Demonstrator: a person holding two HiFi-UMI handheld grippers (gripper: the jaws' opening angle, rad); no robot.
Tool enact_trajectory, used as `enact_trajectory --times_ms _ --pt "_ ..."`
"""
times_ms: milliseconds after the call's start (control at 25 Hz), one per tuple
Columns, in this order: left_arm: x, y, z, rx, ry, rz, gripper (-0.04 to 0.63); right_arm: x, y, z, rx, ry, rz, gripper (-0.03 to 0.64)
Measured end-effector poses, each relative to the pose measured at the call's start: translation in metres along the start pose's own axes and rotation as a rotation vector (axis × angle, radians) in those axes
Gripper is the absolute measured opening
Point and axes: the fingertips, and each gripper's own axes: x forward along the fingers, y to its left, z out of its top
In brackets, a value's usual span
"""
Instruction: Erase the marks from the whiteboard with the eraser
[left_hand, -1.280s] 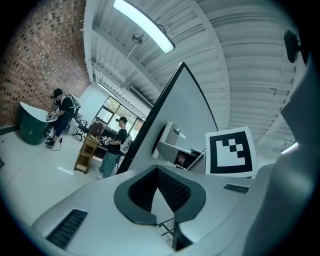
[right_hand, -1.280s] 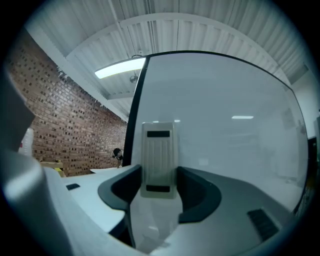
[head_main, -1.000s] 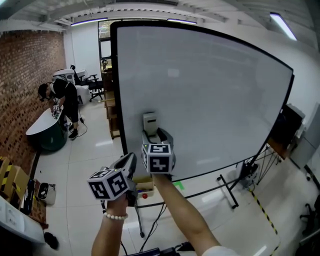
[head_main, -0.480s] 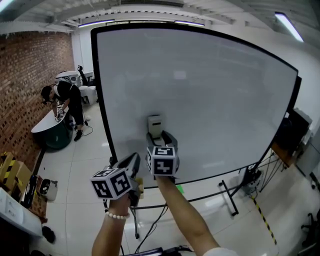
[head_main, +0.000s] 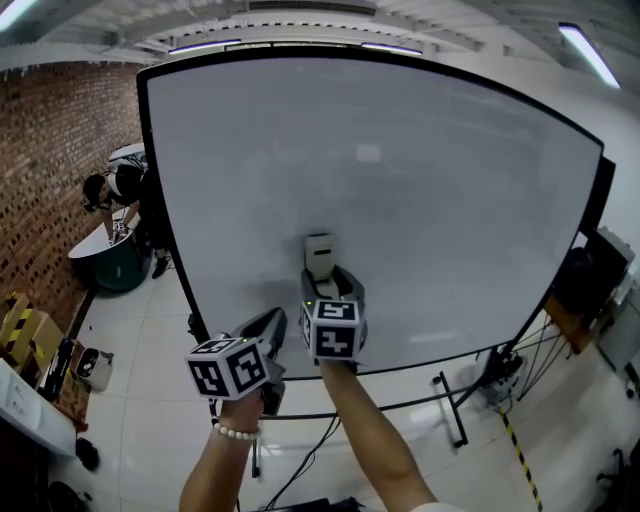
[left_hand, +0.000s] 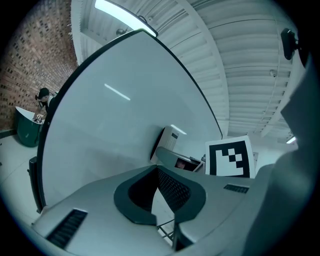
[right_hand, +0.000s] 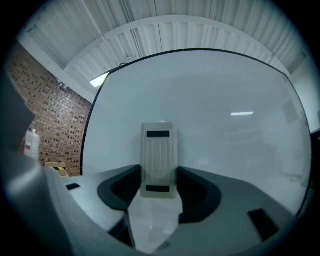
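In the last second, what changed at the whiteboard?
The right gripper, its fingers shut on the eraser, slid it to the right across the whiteboard, further from the board's left edge, and the head view followed. The left gripper stayed low beside it, shut and empty. The person in the background stayed bent over a table.

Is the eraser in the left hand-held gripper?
No, the beige ribbed plastic eraser sits clamped between the jaws of the right hand-held gripper; the left hand-held gripper holds nothing.
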Motion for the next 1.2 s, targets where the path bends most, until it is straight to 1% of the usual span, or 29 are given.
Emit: enact_trajectory --times_ms 320,520,680,1000,1200 --pt "0.047 -0.062 -0.028 0.001 -0.011 0.011 -0.012 -0.018 -0.080 0.002 0.001 -0.014 0.012 0.250" --pt "0.065 -0.090 -0.039 0.000 -0.016 0.016 -0.012 -0.026 -0.114 0.001 -0.007 -0.012 0.023 0.250" --pt "0.082 -0.110 -0.047 0.002 -0.005 0.005 -0.012 -0.031 -0.140 0.000 -0.006 -0.005 0.009 0.250" --pt "0.103 -0.128 -0.053 0.013 0.042 -0.058 -0.012 -0.036 -0.171 -0.002 -0.005 0.008 -0.062 0.250" --pt "0.111 -0.134 -0.049 0.015 0.058 -0.123 -0.012 -0.037 -0.185 0.000 -0.004 0.014 -0.118 0.250"
